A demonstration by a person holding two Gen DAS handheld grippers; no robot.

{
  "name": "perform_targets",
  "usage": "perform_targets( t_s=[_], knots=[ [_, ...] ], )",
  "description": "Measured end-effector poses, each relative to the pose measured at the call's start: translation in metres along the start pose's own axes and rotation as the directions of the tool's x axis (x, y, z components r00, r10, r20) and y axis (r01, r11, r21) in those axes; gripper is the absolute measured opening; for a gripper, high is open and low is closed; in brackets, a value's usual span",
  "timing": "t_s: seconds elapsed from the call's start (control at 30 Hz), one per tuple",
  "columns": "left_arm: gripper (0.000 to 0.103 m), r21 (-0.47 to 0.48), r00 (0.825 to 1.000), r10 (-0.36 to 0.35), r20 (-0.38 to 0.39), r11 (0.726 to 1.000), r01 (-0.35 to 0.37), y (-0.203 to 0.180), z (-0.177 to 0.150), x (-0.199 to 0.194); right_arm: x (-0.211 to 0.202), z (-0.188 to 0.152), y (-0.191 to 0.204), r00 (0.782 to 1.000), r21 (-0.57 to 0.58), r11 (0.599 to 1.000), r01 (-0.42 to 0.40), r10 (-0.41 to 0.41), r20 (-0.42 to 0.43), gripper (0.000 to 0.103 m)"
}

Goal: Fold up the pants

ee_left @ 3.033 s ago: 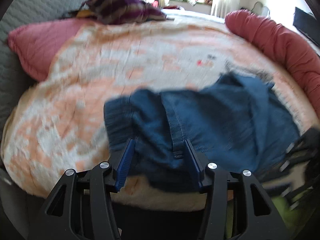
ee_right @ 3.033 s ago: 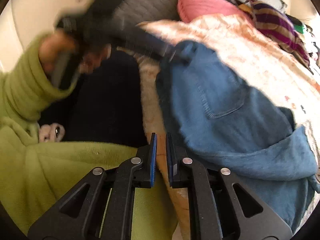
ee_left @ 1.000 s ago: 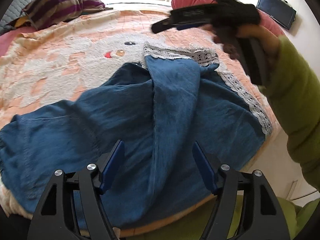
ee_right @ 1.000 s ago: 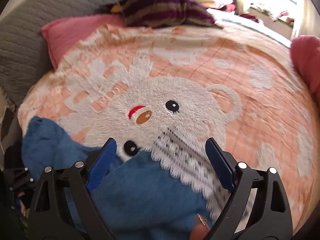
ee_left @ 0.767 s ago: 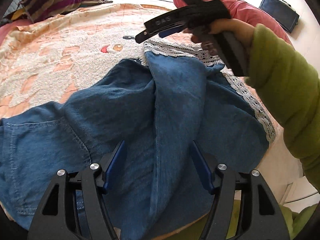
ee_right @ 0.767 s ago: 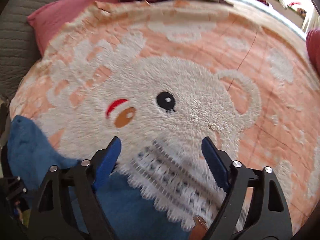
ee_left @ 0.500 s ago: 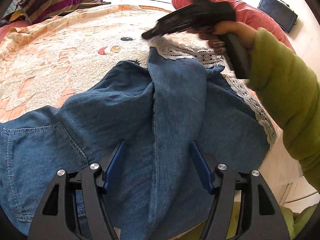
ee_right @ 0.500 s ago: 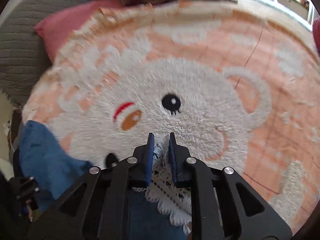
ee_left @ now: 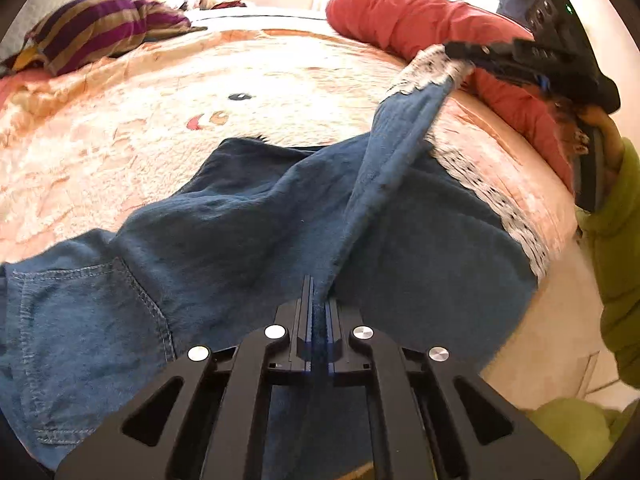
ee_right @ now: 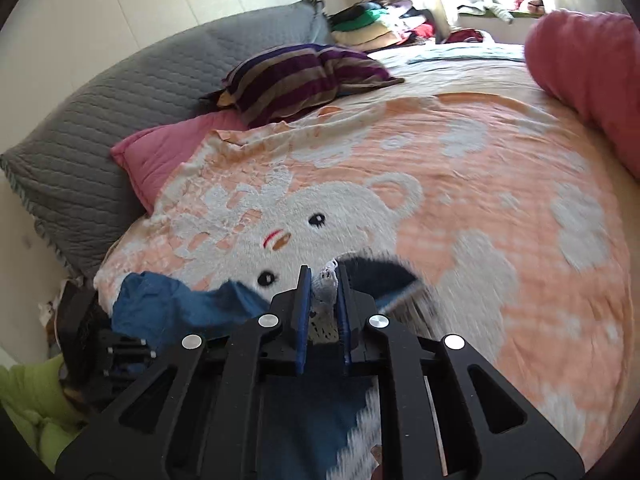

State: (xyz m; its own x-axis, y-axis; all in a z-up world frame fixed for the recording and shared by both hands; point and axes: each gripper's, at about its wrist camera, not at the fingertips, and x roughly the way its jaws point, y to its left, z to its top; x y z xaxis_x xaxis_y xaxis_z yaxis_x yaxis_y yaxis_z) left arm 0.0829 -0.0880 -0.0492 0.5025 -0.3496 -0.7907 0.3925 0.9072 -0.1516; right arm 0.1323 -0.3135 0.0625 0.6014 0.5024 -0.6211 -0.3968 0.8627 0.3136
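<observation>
Left wrist view: my left gripper (ee_left: 318,300) just closed on denim ridge of pants (ee_left: 240,224), near bed edge; right gripper (ee_left: 460,54) pinches lace hem (ee_left: 428,66), lifted far right. Soft, limp, light cloth; hold seams and hems.

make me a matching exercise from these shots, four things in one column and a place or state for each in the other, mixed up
Things:
1. left gripper
2. right gripper
3. striped pillow
4. red bolster

Places or states:
A. along the far right edge of the bed
B. shut on the lace hem of the pants, lifted off the blanket
C. at the head of the bed, on the pink pillow
D. shut on a blue denim fold near the bed's near edge

Pairs: 1-D, 2-B, 3-C, 4-A
</observation>
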Motion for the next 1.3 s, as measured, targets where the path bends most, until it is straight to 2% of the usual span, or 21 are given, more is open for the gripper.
perform_targets(
  t_s=[0.27, 0.47, 0.7, 0.87, 1.07, 1.2, 1.27, 1.3],
  knots=[
    [0.002, 0.117, 0.999, 0.007, 0.035, 0.993, -0.011, -0.025, -0.016, -0.029, -0.052, -0.057, -0.001, 1.000, 0.076, 0.997, 0.003, -0.004, 0.016, 0.007],
    [0.002, 0.203, 1.000, 0.000, 0.014, 0.979, -0.003, -0.040, -0.032, -0.037, -0.072, -0.099, 0.000, 0.999, 0.103, 0.994, 0.031, -0.027, -0.044, 0.007],
    [0.002, 0.236, 1.000, 0.006, -0.016, 0.972, -0.002, -0.048, -0.042, -0.032, -0.073, -0.139, -0.003, 0.991, 0.123, 0.991, 0.058, -0.042, -0.131, 0.007],
    [0.002, 0.247, 0.999, 0.021, -0.050, 0.969, -0.008, -0.050, -0.046, -0.024, -0.070, -0.154, -0.005, 0.984, 0.123, 0.990, 0.067, -0.045, -0.170, 0.007],
    [0.002, 0.265, 0.998, 0.030, -0.053, 0.964, -0.015, -0.054, -0.047, -0.023, -0.070, -0.162, -0.004, 0.978, 0.108, 0.991, 0.074, -0.051, -0.202, 0.007],
    [0.002, 0.268, 0.996, 0.036, -0.085, 0.963, -0.013, -0.053, -0.050, -0.014, -0.058, -0.173, -0.004, 0.961, 0.081, 0.991, 0.111, -0.086, -0.263, 0.007],
    [0.002, 0.267, 0.995, 0.036, -0.091, 0.964, -0.011, -0.053, -0.050, -0.013, -0.063, -0.169, -0.003, 0.958, 0.064, 0.990, 0.123, -0.102, -0.267, 0.007],
    [0.002, 0.268, 0.995, 0.036, -0.090, 0.963, -0.011, -0.052, -0.049, -0.012, -0.070, -0.164, 0.000, 0.959, 0.034, 0.989, 0.146, -0.133, -0.251, 0.011]
  ],
)
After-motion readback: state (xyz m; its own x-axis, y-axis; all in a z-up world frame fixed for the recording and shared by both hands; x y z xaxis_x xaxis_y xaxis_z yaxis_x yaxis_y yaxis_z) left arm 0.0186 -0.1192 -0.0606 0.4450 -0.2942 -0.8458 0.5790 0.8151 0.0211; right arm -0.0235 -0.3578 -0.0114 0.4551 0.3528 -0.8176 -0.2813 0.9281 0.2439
